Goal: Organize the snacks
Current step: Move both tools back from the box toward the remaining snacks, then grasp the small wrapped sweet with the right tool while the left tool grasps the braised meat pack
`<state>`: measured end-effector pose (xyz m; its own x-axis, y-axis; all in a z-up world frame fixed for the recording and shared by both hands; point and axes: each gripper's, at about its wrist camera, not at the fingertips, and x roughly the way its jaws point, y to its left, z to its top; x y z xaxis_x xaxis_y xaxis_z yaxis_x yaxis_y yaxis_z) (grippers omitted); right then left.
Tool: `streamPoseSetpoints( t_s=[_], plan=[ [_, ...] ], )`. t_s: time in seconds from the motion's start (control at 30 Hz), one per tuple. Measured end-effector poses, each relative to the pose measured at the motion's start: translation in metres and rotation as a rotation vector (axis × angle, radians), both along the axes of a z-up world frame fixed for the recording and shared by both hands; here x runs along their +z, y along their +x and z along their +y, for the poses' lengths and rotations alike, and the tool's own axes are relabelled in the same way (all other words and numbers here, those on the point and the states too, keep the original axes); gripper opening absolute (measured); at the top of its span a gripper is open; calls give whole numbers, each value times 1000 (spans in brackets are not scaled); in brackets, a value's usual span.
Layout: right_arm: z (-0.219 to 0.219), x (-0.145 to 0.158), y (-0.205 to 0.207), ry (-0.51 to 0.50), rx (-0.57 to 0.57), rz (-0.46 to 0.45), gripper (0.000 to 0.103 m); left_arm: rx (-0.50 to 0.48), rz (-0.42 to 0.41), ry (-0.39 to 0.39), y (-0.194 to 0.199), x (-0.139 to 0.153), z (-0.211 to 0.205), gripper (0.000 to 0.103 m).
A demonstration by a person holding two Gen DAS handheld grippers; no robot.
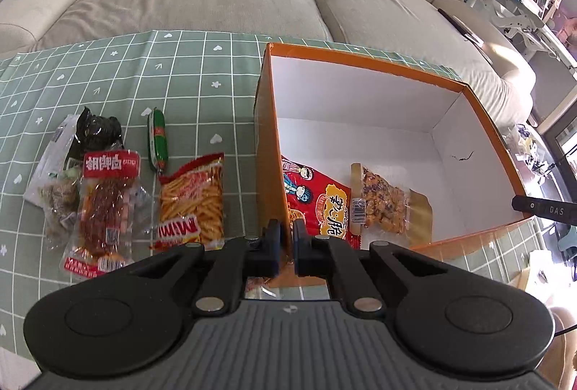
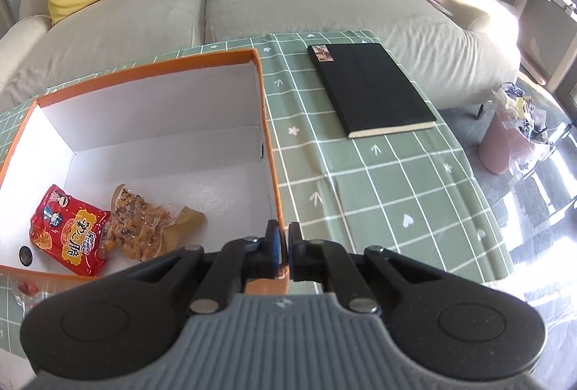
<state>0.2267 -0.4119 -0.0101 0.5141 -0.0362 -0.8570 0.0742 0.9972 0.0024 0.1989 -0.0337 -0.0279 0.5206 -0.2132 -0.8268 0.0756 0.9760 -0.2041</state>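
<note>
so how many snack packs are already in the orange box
2: a red crisp packet by the box's near left corner, and a clear pack of orange snacks touching its right side. Anything under them would be hidden.

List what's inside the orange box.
Inside the orange box lie a red snack bag and a clear packet of orange-brown snacks, side by side at the near end. The rest of the white floor is bare. The near wall hides the floor just behind it.

Upside-down "Mimi" stands on the orange-and-red crinkly packet of thin fried sticks (image 1: 193, 202), and "DAS" on the black bar (image 1: 544, 207) at the right edge — other print is not legible.
</note>
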Motion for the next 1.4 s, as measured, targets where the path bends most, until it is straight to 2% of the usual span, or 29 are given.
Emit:
streamPoseSetpoints(
  t_s=[0.17, 0.27, 0.3, 0.33, 0.37, 0.4, 0.47, 0.53, 0.67, 0.77, 0.93, 1.0, 1.1, 1.23, 1.33, 1.4],
  plan=[
    [4, -1, -9, -28, 12, -6, 0, -12, -14, 21, -2, 1, -4, 7],
    [11, 7, -13, -66, 27, -48, 5, -27, -45, 20, -7, 5, -4, 9],
    [14, 10, -16, -81, 34, -67, 11, -31, -73, 18, -12, 9, -4, 12],
    [20, 15, -18, -102, 40, -88, 18, -40, -100, 23, -15, 13, -4, 20],
    [24, 19, -21, -117, 44, -108, 30, -50, -124, 29, -19, 17, -3, 24],
    [30, 24, -24, -131, 53, -132, 33, -56, -144, 35, -23, 21, -2, 29],
    [44, 34, -33, -140, 77, -175, 33, -58, -178, 37, -33, 30, 4, 32],
    [59, 43, -44, -122, 107, -227, 35, -59, -199, 17, -43, 35, 16, 36],
    [98, 56, -69, -46, 198, -329, 38, -52, -215, -9, -64, 39, 45, 36],
    [129, 59, -87, 15, 271, -381, 45, -18, -217, 14, -77, 37, 66, 36],
    [179, 57, -117, 111, 353, -453, 46, 21, -219, 56, -97, 22, 100, 38],
    [196, 51, -128, 140, 379, -457, 46, 33, -212, 60, -104, 15, 111, 38],
    [226, 32, -143, 147, 444, -413, 46, 46, -204, 70, -111, 2, 119, 41],
    [261, 0, -152, 57, 542, -349, 46, 38, -207, 114, -116, -14, 123, 47],
    [276, -17, -150, -31, 572, -329, 46, 32, -222, 101, -115, -24, 127, 63],
    [282, -28, -142, -61, 561, -306, 47, 51, -216, 79, -111, -30, 131, 63]
  ],
)
